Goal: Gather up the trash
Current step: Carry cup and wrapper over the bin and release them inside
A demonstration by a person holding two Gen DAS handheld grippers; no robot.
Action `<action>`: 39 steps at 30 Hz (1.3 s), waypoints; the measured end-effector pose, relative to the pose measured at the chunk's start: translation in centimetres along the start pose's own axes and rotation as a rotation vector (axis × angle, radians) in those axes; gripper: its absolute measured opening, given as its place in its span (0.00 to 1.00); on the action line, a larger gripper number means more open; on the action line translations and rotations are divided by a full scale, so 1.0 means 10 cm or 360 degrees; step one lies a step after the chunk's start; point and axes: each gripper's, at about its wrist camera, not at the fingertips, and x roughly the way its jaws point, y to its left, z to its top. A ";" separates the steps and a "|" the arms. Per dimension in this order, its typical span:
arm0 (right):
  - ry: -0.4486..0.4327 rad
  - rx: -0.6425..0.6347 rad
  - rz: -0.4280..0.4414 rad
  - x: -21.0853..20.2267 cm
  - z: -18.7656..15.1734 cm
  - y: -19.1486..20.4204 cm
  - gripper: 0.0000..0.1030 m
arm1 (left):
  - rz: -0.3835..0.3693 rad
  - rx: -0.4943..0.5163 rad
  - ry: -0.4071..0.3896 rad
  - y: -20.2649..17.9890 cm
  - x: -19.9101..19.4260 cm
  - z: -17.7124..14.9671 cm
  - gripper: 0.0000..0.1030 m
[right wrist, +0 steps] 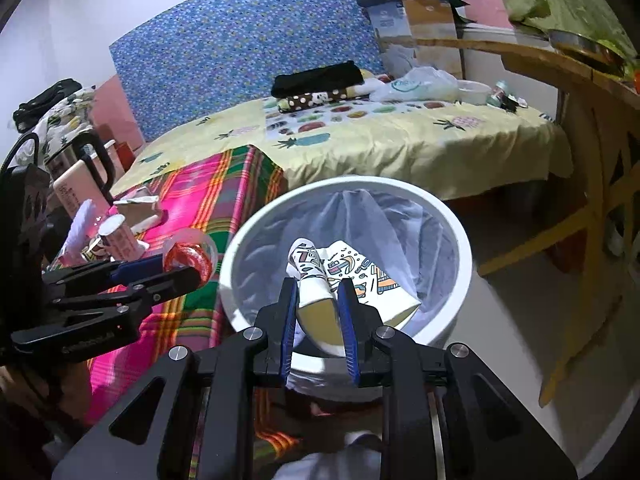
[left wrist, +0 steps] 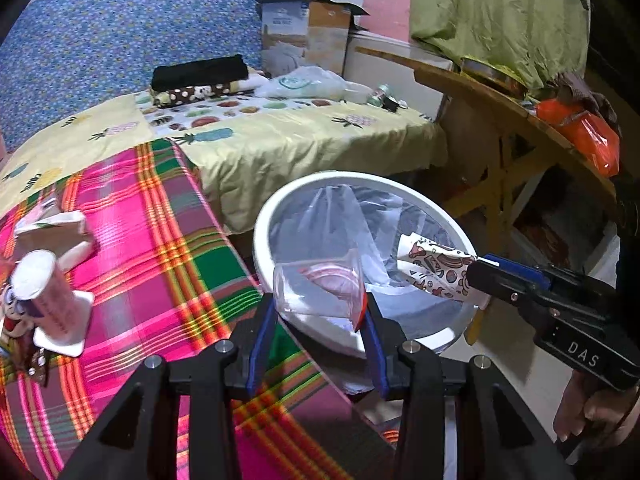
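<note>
A white round bin [left wrist: 276, 208] lined with a clear bag stands on the floor beside the plaid-covered table [left wrist: 160, 240]; it also shows in the right wrist view [right wrist: 460, 236]. My left gripper [left wrist: 320, 312] is shut on a clear plastic cup with a red rim [left wrist: 316, 284], held at the bin's near edge; the same cup shows in the right wrist view [right wrist: 188, 258]. My right gripper [right wrist: 318, 292] is shut on a crushed paper cup with a colourful print [right wrist: 312, 276], held over the bin. This paper cup shows in the left wrist view [left wrist: 432, 264].
On the plaid cloth lie a pink-printed paper cup [left wrist: 44, 292] on a white coaster and a torn carton [left wrist: 52, 232]. A bed with a yellow sheet [left wrist: 280, 140] stands behind. A wooden table [left wrist: 500, 112] with an orange bag [left wrist: 580, 132] is at the right.
</note>
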 end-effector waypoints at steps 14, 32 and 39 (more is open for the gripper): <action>0.0094 0.0023 -0.0008 0.13 -0.05 -0.12 0.24 | -0.0103 0.0039 0.0107 -0.10 0.34 0.02 0.44; 0.0006 -0.0002 -0.0046 0.03 0.00 -0.08 0.52 | -0.0090 -0.0041 0.0047 0.02 0.17 0.00 0.59; -0.0025 -0.0026 -0.0011 -0.05 0.00 0.06 0.53 | -0.0037 -0.0117 -0.0001 0.17 -0.09 -0.09 0.59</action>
